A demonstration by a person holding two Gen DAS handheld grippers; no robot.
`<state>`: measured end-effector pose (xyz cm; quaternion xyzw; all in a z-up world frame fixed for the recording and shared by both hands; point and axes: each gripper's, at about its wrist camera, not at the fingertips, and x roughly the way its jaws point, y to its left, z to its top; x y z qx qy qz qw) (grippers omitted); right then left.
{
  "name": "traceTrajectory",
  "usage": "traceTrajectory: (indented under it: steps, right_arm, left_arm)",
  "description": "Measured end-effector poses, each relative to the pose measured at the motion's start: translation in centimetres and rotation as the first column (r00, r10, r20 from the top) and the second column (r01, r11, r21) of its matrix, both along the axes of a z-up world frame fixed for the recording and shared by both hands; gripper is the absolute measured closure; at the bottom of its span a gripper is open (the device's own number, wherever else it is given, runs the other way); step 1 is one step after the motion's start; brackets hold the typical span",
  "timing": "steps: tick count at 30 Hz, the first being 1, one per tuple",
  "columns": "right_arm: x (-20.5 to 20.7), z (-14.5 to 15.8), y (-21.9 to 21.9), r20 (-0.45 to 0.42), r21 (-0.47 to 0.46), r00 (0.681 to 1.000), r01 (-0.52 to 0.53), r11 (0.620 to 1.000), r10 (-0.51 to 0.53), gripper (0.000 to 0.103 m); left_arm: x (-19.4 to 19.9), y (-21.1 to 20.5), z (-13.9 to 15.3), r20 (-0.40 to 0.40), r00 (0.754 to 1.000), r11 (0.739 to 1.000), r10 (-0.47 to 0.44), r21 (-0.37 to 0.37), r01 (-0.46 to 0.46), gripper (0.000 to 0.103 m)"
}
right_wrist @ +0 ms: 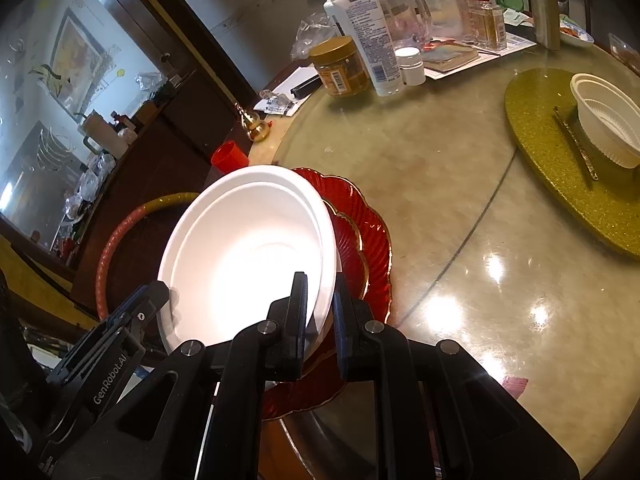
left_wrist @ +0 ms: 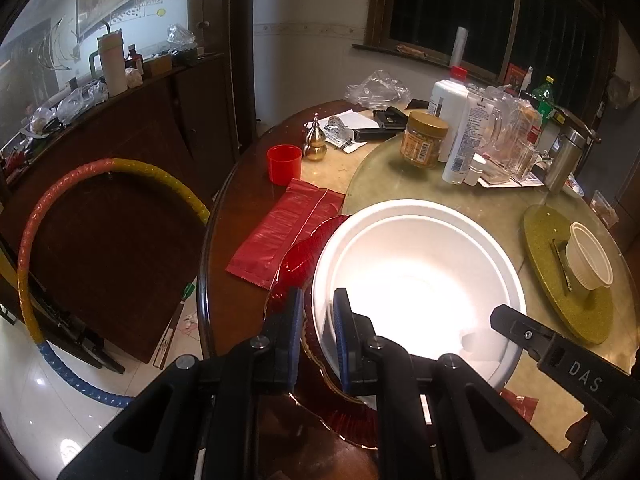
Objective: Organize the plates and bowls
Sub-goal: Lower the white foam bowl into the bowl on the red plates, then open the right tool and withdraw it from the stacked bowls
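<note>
The left hand-held gripper (left_wrist: 316,316) and right hand-held gripper (right_wrist: 320,300) each pinch the white bowl's (right_wrist: 248,248) rim on opposite sides, over red plates (right_wrist: 360,236) on the worktop (right_wrist: 460,220). Farther off, a small bowl (right_wrist: 606,124) sits on a gold mat (right_wrist: 540,128).

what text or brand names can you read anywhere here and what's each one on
"DAS" on the right gripper's black body, seen from the left wrist.
"GenRobot.AI" on the left gripper's black body, seen from the right wrist.
The tall white lotion bottle, brown gold-lidded jar and papers carry print too small or blurred to read.
</note>
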<state>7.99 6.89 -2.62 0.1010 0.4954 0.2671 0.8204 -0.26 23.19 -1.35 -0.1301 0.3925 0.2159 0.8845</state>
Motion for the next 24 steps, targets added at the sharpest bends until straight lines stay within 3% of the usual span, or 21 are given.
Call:
traceTrajectory:
  steps: [2, 3, 4, 5, 6, 7, 9, 18, 24]
  right_arm:
    - [0.0, 0.1, -0.4, 0.003, 0.008, 1.000, 0.006, 1.000, -0.006, 0.091]
    - [-0.1, 0.3, -0.7, 0.004, 0.012, 1.000, 0.010, 1.000, -0.010, 0.090]
    - [-0.1, 0.4, -0.9, 0.006, 0.016, 1.000, 0.014, 1.000, -0.014, 0.083]
    - [-0.2, 0.5, -1.3, 0.008, 0.026, 1.000, 0.022, 0.999, -0.022, 0.076]
    - [-0.2, 0.7, -1.8, 0.010, 0.039, 0.999, 0.030, 0.999, -0.031, 0.059]
    - [-0.2, 0.8, -2.2, 0.012, 0.054, 0.999, 0.039, 0.998, -0.039, 0.045]
    - [-0.3, 0.9, -3.2, 0.011, 0.075, 0.998, 0.056, 0.996, -0.057, 0.038]
    - [-0.6, 1.6, -7.9, 0.034, 0.140, 0.991, 0.122, 0.983, -0.128, 0.031]
    - [-0.9, 1.4, -11.7, 0.053, 0.113, 0.981, 0.180, 0.977, -0.187, 0.031]
  left_arm:
    - [-0.1, -0.1, 0.1, 0.002, 1.000, 1.000, 0.001, -0.001, -0.001, 0.085]
    - [-0.2, -0.1, 0.2, 0.004, 1.000, 1.000, 0.001, -0.005, -0.001, 0.071]
    - [-0.3, -0.2, 0.3, 0.007, 1.000, 1.000, 0.004, -0.008, -0.004, 0.050]
    - [-0.4, -0.3, 0.5, 0.011, 1.000, 1.000, 0.010, -0.006, -0.010, 0.039]
    - [-0.5, -0.4, 0.8, 0.020, 1.000, 1.000, 0.016, 0.002, -0.016, 0.025]
    - [-0.7, -0.5, 1.0, 0.030, 0.999, 1.000, 0.020, 0.011, -0.020, 0.024]
    - [-0.9, -0.9, 1.5, 0.045, 0.999, 0.999, 0.025, 0.044, -0.027, 0.024]
    - [-1.1, -2.9, 2.6, 0.054, 0.998, 0.996, -0.013, 0.092, 0.008, 0.023]
    - [-1.3, -5.3, 3.6, 0.099, 0.992, 0.993, -0.081, 0.089, 0.072, 0.021]
